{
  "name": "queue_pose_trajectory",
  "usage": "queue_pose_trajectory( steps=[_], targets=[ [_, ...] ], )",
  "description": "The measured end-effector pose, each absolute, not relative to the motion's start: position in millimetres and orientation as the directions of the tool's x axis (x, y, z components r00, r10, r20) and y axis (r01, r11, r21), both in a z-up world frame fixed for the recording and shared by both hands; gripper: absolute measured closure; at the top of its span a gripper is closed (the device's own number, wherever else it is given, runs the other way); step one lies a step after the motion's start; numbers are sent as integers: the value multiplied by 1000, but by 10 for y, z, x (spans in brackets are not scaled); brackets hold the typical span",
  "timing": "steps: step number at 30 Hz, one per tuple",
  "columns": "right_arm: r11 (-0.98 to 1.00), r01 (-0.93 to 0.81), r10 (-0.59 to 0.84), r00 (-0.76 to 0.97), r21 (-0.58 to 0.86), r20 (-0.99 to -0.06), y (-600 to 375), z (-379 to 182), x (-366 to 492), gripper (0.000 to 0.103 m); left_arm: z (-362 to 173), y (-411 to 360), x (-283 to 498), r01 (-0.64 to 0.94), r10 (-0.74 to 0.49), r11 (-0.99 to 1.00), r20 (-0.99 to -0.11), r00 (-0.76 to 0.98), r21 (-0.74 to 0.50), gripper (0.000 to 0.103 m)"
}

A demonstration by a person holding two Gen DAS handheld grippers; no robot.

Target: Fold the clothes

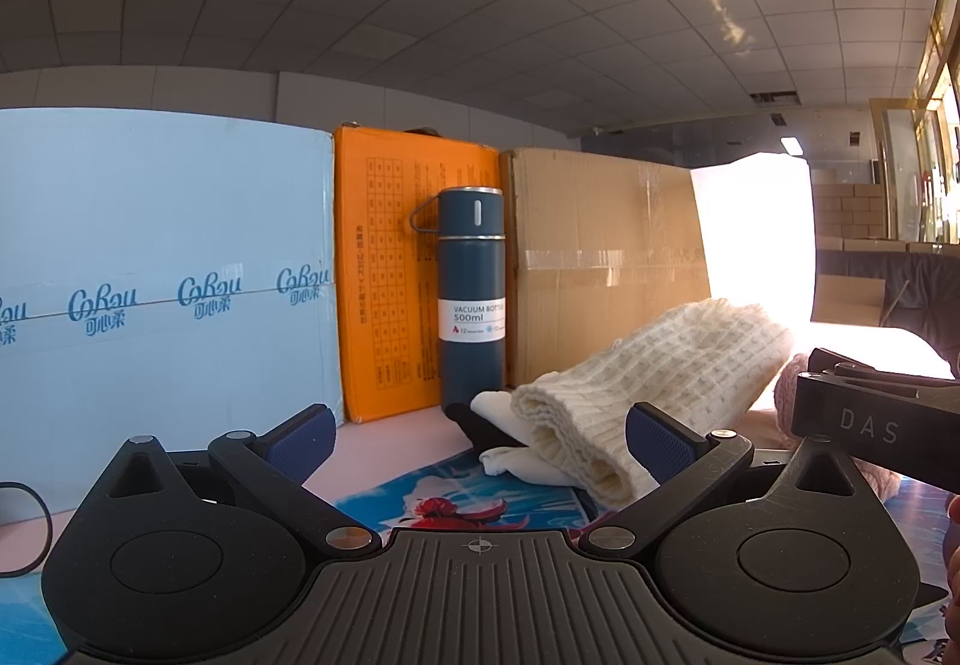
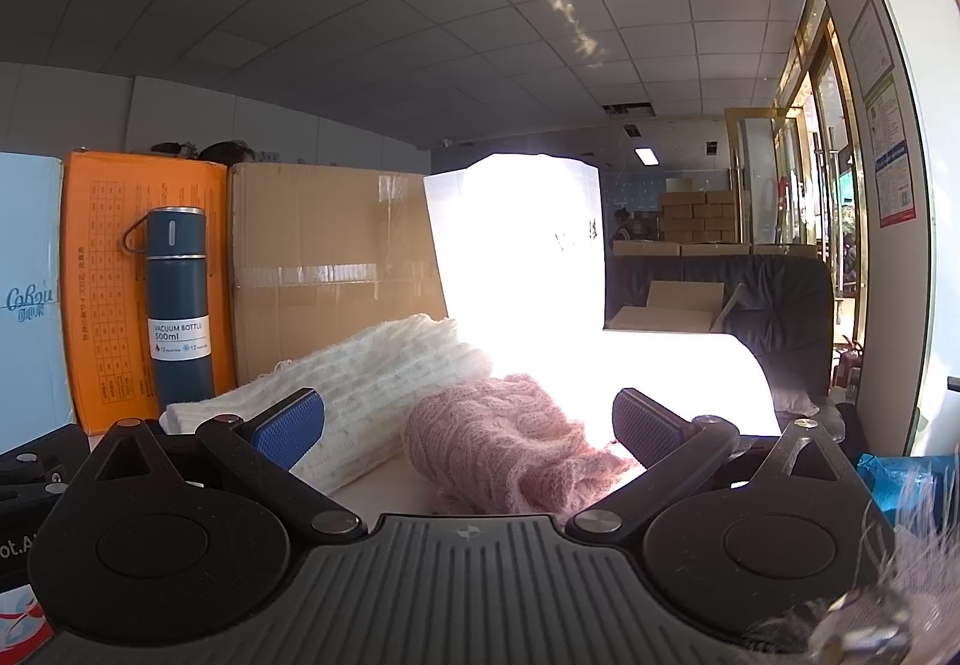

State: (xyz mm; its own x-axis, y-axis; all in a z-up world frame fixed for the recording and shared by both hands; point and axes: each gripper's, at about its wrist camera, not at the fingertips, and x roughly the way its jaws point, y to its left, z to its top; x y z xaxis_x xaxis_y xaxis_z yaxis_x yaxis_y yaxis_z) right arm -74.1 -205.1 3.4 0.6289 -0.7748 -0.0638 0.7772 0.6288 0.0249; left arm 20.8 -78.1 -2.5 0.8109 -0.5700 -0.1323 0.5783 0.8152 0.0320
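The left tool (image 1: 480, 440) is sitting low over the tabletop (image 1: 396, 443), pointing level toward the row of boxes at the back, its two blue-padded fingers (image 1: 309, 437) spread wide with nothing between them. A printed mat (image 1: 456, 503) is lying under its nose. Just ahead and to its right, the cream knit (image 1: 648, 383) is lying folded into a thick bundle, its ribbed end facing the tool and reaching the right finger's pad; whether it is touching the pad cannot be told. A thin white cloth (image 1: 516, 461) and something black (image 1: 474, 422) are poking out from under the knit.

The right tool (image 2: 468, 428) is also being held level and low, its fingers (image 2: 651, 428) standing wide apart. The pink knit (image 2: 510, 443) is lying in a loose, rumpled heap directly in front of it, between the spread fingers but not pinched. The cream knit (image 2: 372, 383) is lying just to the left of the pink one, close beside it.

In the left view, the right tool's black body (image 1: 870, 413) is showing at the right edge, close beside the left one.

Behind the clothes, a blue bottle (image 1: 471, 299) is standing upright against an orange box (image 1: 390, 281), with a pale blue box (image 1: 162, 257) on the left and a brown carton (image 1: 600, 257) on the right. Strong sunlight is washing out the far right of the tabletop.
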Motion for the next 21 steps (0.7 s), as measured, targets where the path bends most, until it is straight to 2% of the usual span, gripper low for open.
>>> queue_pose_trajectory(
  steps=[21],
  targets=[
    [629,777,-775,629,29,-61,-2052,27,-751,0,-15,-784,215,578,-570,815,-134,811,32,0]
  ],
)
